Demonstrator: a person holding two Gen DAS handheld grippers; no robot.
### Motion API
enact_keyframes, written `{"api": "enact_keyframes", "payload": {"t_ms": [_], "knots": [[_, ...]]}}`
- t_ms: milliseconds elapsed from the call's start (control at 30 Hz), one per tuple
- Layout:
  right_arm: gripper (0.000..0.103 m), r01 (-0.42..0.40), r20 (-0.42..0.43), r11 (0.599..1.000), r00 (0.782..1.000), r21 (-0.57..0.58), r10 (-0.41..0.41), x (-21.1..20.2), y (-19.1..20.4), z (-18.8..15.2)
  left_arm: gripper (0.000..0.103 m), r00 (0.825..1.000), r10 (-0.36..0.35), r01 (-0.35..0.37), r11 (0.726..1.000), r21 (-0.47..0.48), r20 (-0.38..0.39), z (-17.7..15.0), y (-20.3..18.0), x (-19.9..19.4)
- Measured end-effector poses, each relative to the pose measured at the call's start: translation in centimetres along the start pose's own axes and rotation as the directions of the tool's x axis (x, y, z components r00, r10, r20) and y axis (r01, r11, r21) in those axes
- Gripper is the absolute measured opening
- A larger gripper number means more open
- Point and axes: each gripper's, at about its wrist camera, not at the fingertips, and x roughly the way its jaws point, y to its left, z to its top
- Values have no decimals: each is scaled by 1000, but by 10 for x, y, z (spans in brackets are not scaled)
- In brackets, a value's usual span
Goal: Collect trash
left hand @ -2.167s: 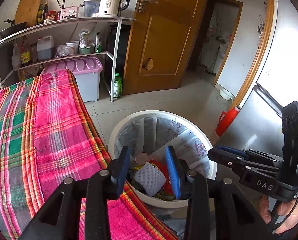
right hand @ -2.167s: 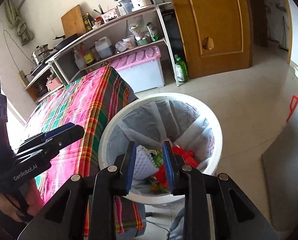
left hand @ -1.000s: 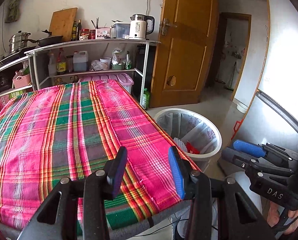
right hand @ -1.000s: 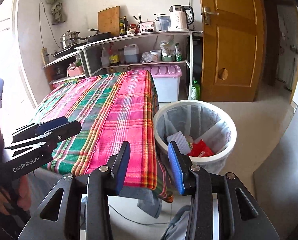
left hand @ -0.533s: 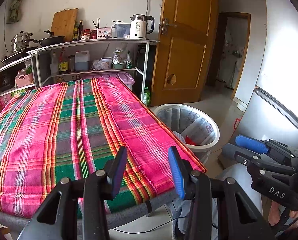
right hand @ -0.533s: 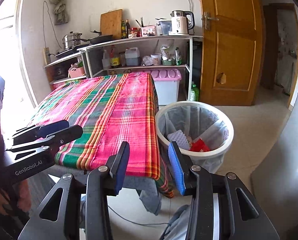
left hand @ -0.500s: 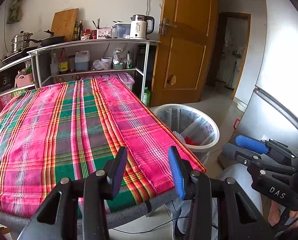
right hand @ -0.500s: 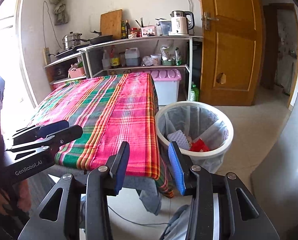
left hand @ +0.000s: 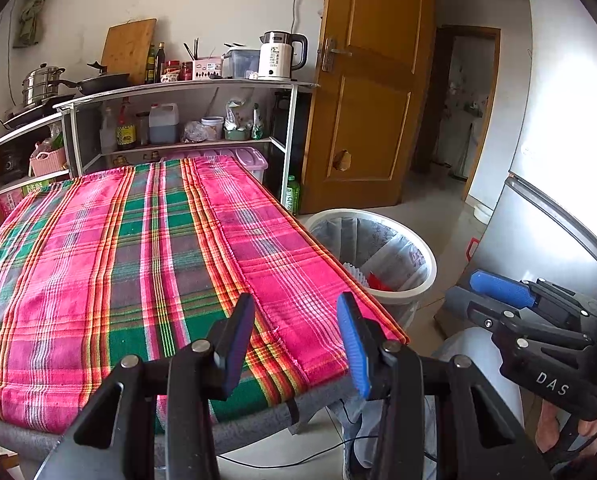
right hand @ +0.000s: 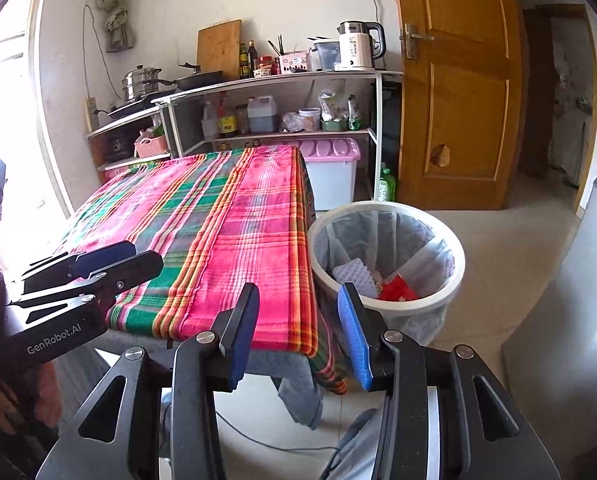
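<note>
A white trash bin [left hand: 430, 258] with a grey liner stands on the floor at the table's right side; it also shows in the right wrist view [right hand: 456, 248]. Inside lie a white foam net [right hand: 356, 274] and a red wrapper [right hand: 396, 288]. My left gripper [left hand: 296, 344] is open and empty over the near edge of the plaid tablecloth [left hand: 138, 248]. My right gripper [right hand: 298, 332] is open and empty, held back from the table's near corner. Each gripper shows in the other's view: the right one [left hand: 498, 292] and the left one [right hand: 110, 260].
A metal shelf [left hand: 186, 88] with a kettle [left hand: 280, 56], pots and bottles stands behind the table. A pink-lidded storage box [right hand: 330, 172] sits under it. A wooden door [right hand: 458, 92] is behind the bin. A grey fridge [left hand: 538, 216] is at the right.
Both grippers have pulled back and up from over the bin to the near end of the table. In the last half second they have barely moved. Both stay open and empty.
</note>
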Motion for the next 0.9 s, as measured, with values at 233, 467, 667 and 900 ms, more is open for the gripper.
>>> {"api": "enact_keyframes", "payload": {"t_ms": [233,467,667,900], "knots": [[42,-2,-2,1000,1000,1,2,0,0,-1,45,1000,0,0,1000,0,0,0,0,0],[43,-2,-6,1000,1000,4,2,1,-2,-1,45,1000,-1,1,1000,-1,-3,0,0,0],[43,-3,-11,1000,1000,6,3,2,-3,-1,45,1000,0,0,1000,-1,-2,0,0,-1],[43,-2,-11,1000,1000,7,3,2,-3,-1,45,1000,2,-2,1000,1,-2,-1,0,-1]]}}
